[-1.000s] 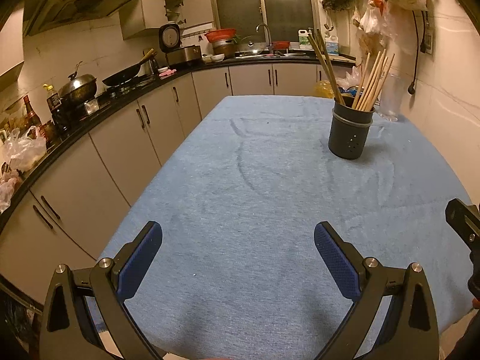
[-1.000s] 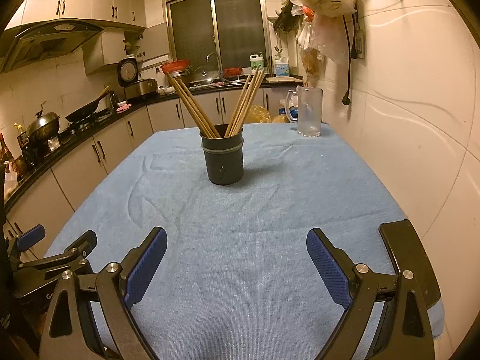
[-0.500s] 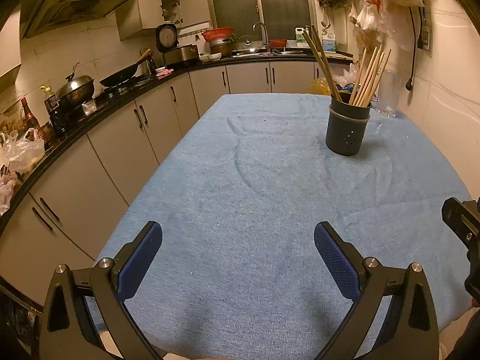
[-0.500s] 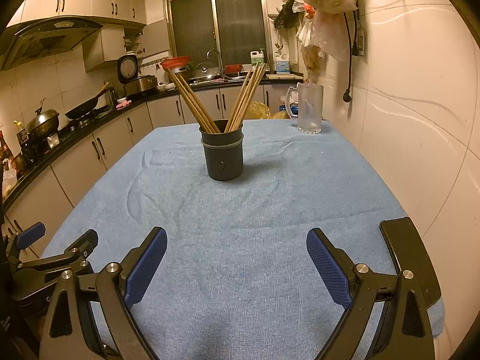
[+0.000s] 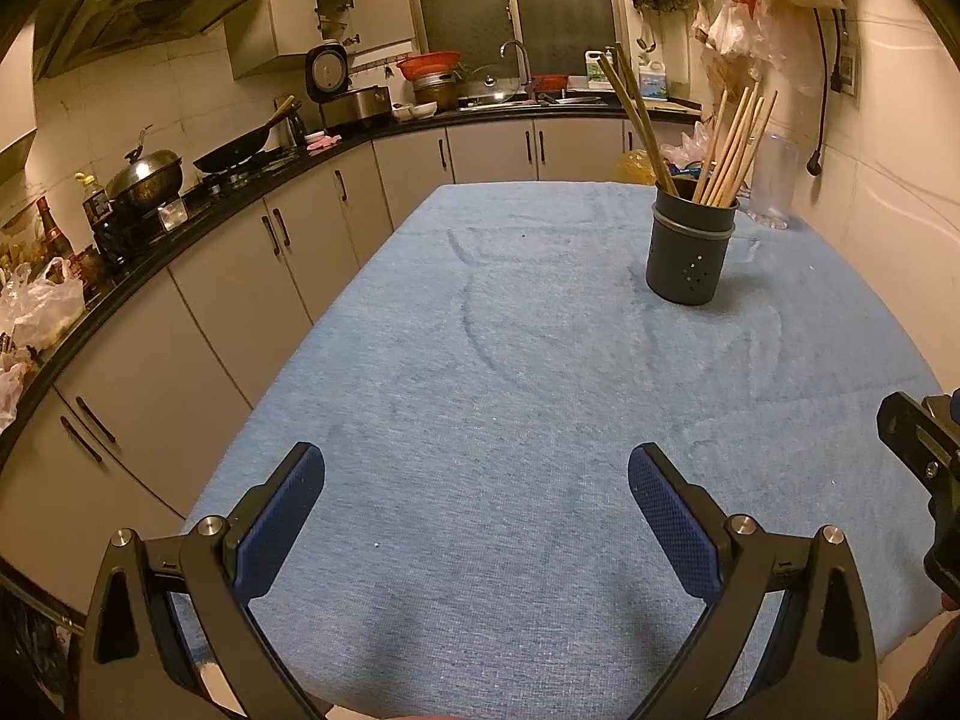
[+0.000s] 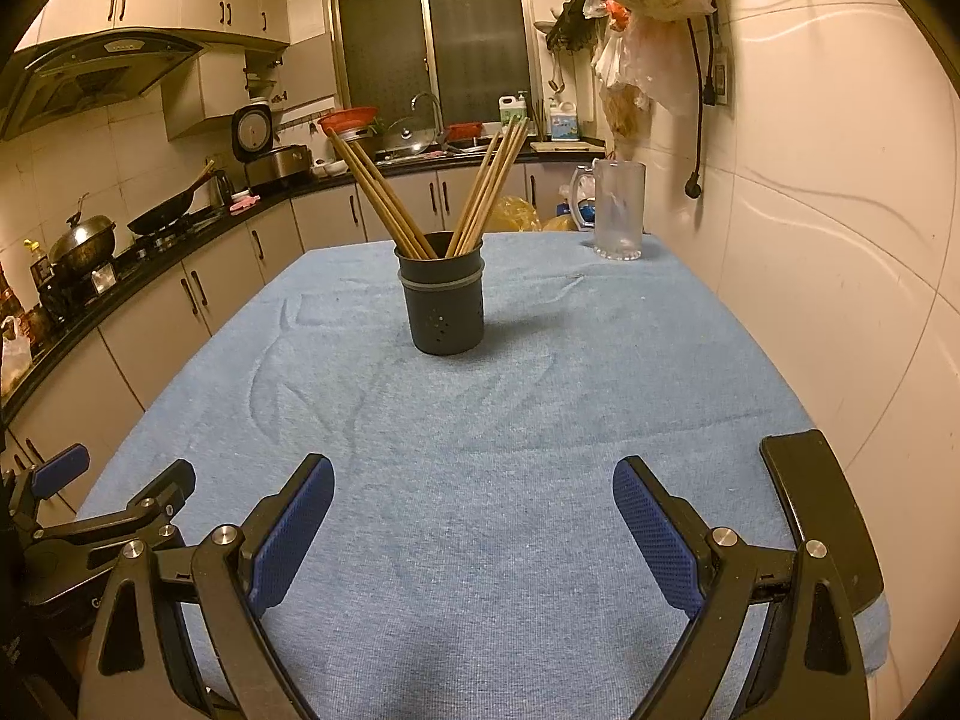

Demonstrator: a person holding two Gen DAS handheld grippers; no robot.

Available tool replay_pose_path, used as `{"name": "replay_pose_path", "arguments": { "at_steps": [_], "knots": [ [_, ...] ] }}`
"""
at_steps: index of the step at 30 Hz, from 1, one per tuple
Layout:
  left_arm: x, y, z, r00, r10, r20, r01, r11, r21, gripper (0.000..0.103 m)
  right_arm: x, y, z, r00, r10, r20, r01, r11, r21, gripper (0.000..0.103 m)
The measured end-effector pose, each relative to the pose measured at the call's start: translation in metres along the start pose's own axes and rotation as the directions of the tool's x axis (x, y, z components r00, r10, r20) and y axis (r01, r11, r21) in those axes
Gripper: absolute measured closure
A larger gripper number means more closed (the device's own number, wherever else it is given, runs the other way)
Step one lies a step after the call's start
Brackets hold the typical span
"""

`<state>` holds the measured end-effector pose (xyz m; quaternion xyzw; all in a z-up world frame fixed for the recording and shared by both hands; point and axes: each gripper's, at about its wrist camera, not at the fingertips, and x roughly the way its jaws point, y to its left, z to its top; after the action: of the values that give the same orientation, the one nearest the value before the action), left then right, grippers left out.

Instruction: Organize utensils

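A dark grey utensil holder (image 6: 441, 303) stands upright near the middle of the blue cloth-covered table (image 6: 510, 516), with several wooden chopsticks (image 6: 384, 198) fanned out of it. The left wrist view shows the same holder (image 5: 690, 255) at the far right of the table. My left gripper (image 5: 477, 510) is open over the near end of the cloth, nothing between its blue pads. My right gripper (image 6: 474, 519) is open too, likewise empty, well short of the holder. Part of the left gripper (image 6: 90, 516) shows at the right wrist view's lower left.
A clear glass mug (image 6: 618, 210) stands at the table's far right corner by the tiled wall. Kitchen cabinets and a black counter with a wok (image 5: 234, 153) and pot run along the left. A dark flat object (image 6: 822, 516) lies at the table's near right edge.
Both grippers have drawn back slightly from the holder, which looks a little farther and lower in view. Both stay open and empty.
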<state>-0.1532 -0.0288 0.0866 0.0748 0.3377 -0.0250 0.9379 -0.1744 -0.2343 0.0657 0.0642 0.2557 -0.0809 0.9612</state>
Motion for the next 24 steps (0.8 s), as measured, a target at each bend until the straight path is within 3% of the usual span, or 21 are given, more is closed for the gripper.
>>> {"name": "replay_pose_path", "arguments": {
  "at_steps": [24],
  "knots": [
    [0.0050,-0.0015,-0.0012,1.000,-0.001,-0.010,0.001,1.000,0.000,0.002,0.0079,0.0008,-0.0009,1.000,0.003,-0.023,-0.003,1.000,0.002,0.006]
  ]
}}
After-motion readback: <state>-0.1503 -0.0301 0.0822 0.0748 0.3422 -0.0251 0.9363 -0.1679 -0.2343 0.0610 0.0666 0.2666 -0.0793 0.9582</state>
